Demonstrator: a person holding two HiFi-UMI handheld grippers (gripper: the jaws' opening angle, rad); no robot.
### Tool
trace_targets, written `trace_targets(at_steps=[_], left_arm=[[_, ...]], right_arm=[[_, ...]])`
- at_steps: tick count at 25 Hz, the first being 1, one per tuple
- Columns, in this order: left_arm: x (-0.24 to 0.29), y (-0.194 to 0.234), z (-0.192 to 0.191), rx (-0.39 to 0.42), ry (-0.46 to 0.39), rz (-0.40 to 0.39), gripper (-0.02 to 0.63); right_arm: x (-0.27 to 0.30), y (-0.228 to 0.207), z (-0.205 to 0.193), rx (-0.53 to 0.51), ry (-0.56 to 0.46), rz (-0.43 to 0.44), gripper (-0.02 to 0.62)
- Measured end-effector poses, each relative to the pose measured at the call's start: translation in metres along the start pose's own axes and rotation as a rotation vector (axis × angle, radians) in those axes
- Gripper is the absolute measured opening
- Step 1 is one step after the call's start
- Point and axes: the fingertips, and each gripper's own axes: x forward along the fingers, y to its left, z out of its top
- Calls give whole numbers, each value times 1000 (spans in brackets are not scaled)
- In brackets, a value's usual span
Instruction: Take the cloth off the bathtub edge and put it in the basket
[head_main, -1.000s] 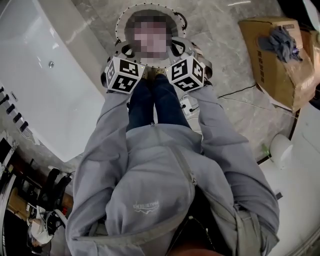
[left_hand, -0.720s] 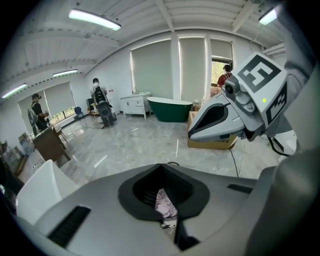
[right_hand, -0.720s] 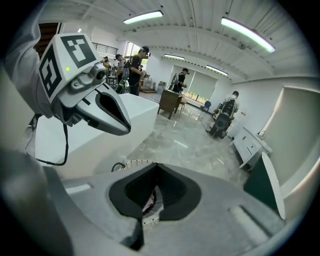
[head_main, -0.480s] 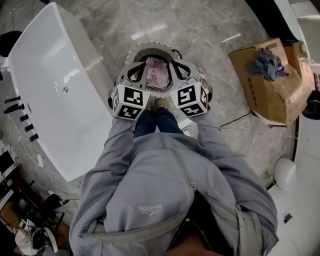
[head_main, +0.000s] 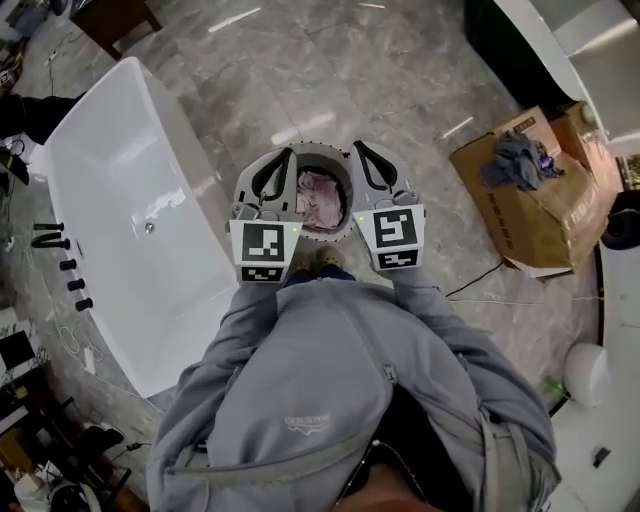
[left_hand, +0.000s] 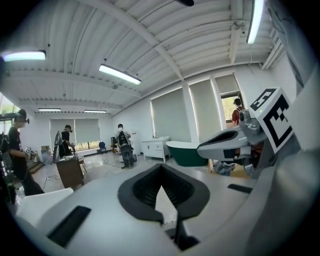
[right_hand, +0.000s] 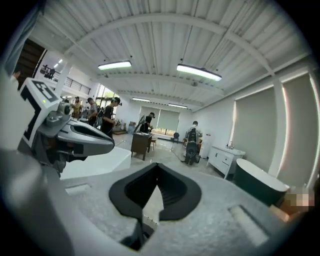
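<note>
A pink cloth (head_main: 320, 195) lies crumpled inside the round basket (head_main: 315, 150) on the floor, just ahead of the person's feet. My left gripper (head_main: 283, 156) and right gripper (head_main: 358, 149) hang side by side over the basket's near rim, one on each side of the cloth. Both are shut with nothing in them. In the left gripper view the jaws (left_hand: 161, 167) meet on empty air, and so do those in the right gripper view (right_hand: 157, 166). The white bathtub (head_main: 120, 180) stands to the left, and no cloth shows on its edge.
Black taps (head_main: 60, 265) stand beside the tub's left side. A cardboard box (head_main: 530, 200) at the right carries a grey-blue rag (head_main: 515, 160). A cable runs over the marble floor (head_main: 480, 295). The gripper views look level across a room with several people, a table and a dark green tub (left_hand: 187, 152).
Both grippers have risen and drawn back a little from over the basket, now pointing level. The pink cloth stays in the basket. The head view has tilted outward over more floor.
</note>
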Motion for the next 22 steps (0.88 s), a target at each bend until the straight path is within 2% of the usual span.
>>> trace_targets(at_steps=[4, 9, 22], left_arm=[[-16, 2, 18, -40, -80, 50, 6], [-32, -1, 25, -89, -135, 72, 6], [-36, -14, 25, -74, -145, 72, 6]], right_arm=[[-22, -5, 11, 88, -63, -28, 5], [-40, -5, 22, 90, -111, -50, 5], [-49, -7, 18, 76, -128, -51, 5]])
